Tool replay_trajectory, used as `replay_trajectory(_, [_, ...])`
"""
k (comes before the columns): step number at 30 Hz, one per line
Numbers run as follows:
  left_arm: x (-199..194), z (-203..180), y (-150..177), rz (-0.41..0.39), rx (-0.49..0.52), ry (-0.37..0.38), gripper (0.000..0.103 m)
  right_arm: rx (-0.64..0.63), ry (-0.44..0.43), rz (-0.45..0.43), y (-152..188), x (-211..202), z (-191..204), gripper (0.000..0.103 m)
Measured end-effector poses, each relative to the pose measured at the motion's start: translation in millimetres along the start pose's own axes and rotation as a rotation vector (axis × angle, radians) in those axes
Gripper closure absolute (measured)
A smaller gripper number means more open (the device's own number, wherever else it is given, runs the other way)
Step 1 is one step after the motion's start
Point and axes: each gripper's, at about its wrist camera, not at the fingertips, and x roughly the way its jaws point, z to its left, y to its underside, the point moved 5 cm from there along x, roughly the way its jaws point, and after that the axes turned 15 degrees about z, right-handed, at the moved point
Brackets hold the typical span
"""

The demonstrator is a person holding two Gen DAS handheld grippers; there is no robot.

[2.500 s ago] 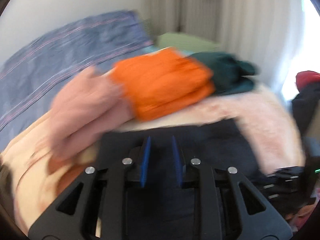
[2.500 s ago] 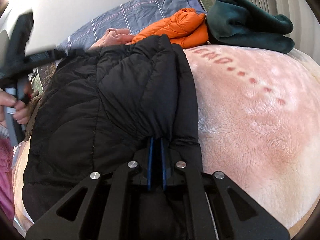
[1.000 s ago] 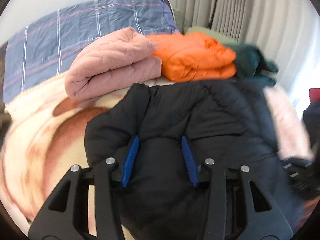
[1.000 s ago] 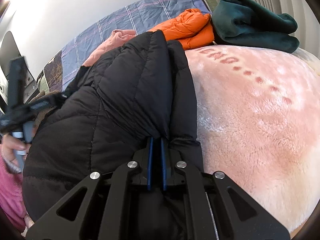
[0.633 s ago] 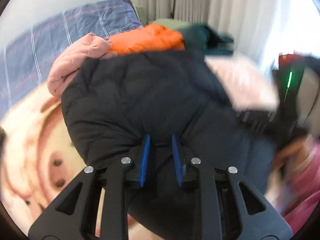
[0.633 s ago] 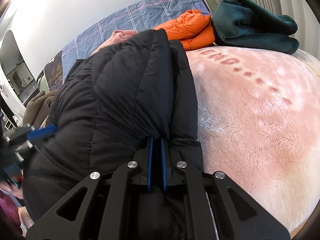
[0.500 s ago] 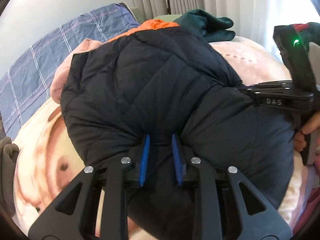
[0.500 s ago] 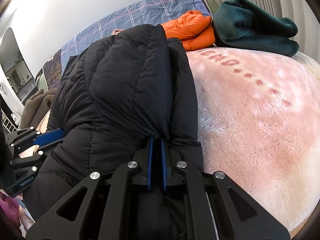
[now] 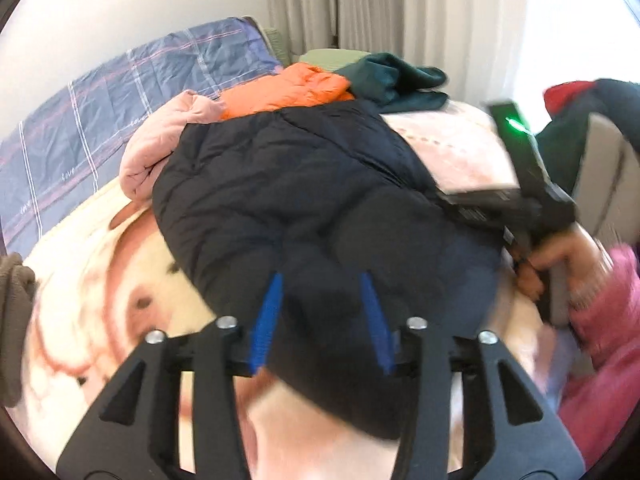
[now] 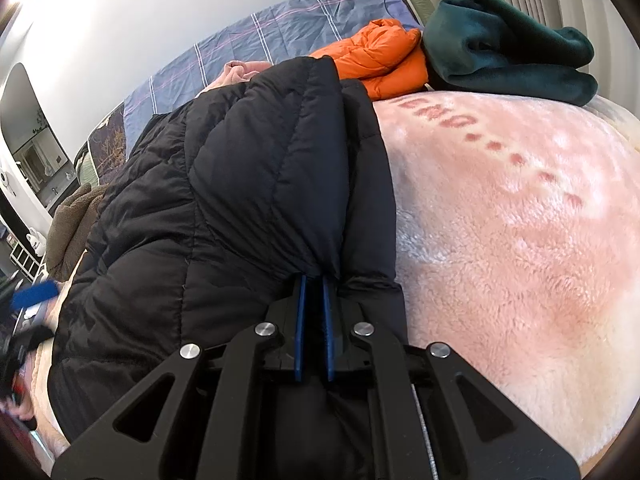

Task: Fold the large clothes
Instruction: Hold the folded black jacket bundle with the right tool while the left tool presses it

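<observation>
A black puffer jacket (image 9: 300, 184) lies folded over itself on the bed, and it fills the left half of the right wrist view (image 10: 240, 184). My left gripper (image 9: 320, 280) is at the jacket's near edge. Its jaws are opening, and the fabric sits loose between the blue pads without being pressed. My right gripper (image 10: 314, 280) is shut on a fold at the jacket's right edge. The hand (image 9: 552, 264) holding that gripper shows at the right of the left wrist view. The left wrist view is blurred by motion.
Folded pink (image 9: 160, 148), orange (image 9: 288, 88) and dark green (image 10: 500, 48) garments are stacked at the head of the bed, against a blue plaid cover (image 9: 100, 108). A pink fleece blanket (image 10: 520, 240) spreads to the right. A brown garment (image 10: 72, 224) lies at the left edge.
The left gripper's jaws have widened and no longer pinch the jacket fold, and that gripper has shifted sideways along the near edge. The right gripper has kept still, still clamped.
</observation>
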Motion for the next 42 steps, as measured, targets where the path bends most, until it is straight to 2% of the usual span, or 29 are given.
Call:
replay_trajectory(2, [-6.4,-15.5,19.5,0.033,0.053,-0.014,0.046,0.001,-0.004,0.0,-0.6,-0.5,-1.4,0.096])
replay_trajectory(5, [-8.6,-37.7,47.6,0.092,0.116,-0.049,0.043,0.001,-0.006,0.0,-0.9,-0.4,-2.5,0.096])
replay_trajectory(9, [-0.7,-49.0,61.4,0.126,0.132,-0.084,0.041,-0.001,-0.006,-0.003,-1.5,-0.9,-3.3,0.096])
replay_trajectory(13, [21.5,-36.5,53.3,0.117,0.02,-0.204,0.04,-0.002,-0.008,-0.005,-2.1,-1.4,-4.3,0.096])
replay_trajectory(17, [29.3,-19.4,38.0,0.073,-0.126,-0.182,0.036,-0.002,-0.009,-0.005,-2.5,-1.3,-4.8,0.096])
replay_trajectory(22, [36.4,-14.7,45.5,0.14,-0.107,-0.313,0.036,-0.012,0.006,-0.006,-2.0,-1.8,-3.1,0.096])
replay_trajectory(25, [26.8,-3.6,64.0,0.177,-0.12,-0.32,0.036,-0.038,0.02,0.001,-1.2,-0.7,2.7,0.096])
replay_trajectory(28, [19.2,-3.7,74.2,0.208,-0.093,-0.337,0.036,-0.045,0.027,0.0,-1.3,-0.3,5.0,0.096])
replay_trajectory(30, [15.2,-6.9,77.3,0.22,-0.079,-0.328,0.036,-0.036,0.013,0.002,-1.9,0.0,3.0,0.096])
replay_trajectory(31, [12.5,-7.7,78.2,0.227,-0.078,-0.301,0.042,-0.032,0.009,0.003,-2.2,0.0,2.3,0.096])
replay_trajectory(32, [5.7,-9.7,78.2,0.234,-0.082,-0.226,0.054,-0.031,0.007,0.003,-2.4,0.2,1.4,0.096])
replay_trajectory(33, [0.0,-9.9,77.8,0.241,-0.086,-0.157,0.061,-0.03,0.006,0.004,-2.7,0.3,1.1,0.096])
replay_trajectory(34, [-11.6,-8.2,74.7,0.242,-0.097,-0.059,0.072,-0.031,0.006,0.003,-2.7,0.1,0.9,0.096])
replay_trajectory(35, [-19.5,-5.9,72.0,0.231,-0.103,-0.016,0.081,-0.032,0.006,0.003,-2.9,0.4,0.5,0.096])
replay_trajectory(36, [-30.9,-3.0,66.6,0.202,-0.105,0.015,0.083,-0.032,0.006,0.002,-3.0,0.3,0.4,0.096])
replay_trajectory(39, [-62.9,9.0,37.4,0.057,-0.102,0.005,0.084,-0.03,0.002,0.003,-3.5,0.4,0.0,0.095])
replay_trajectory(42, [-62.4,15.6,5.3,-0.05,-0.097,-0.026,0.084,-0.03,0.003,0.003,-3.3,0.3,-0.3,0.095])
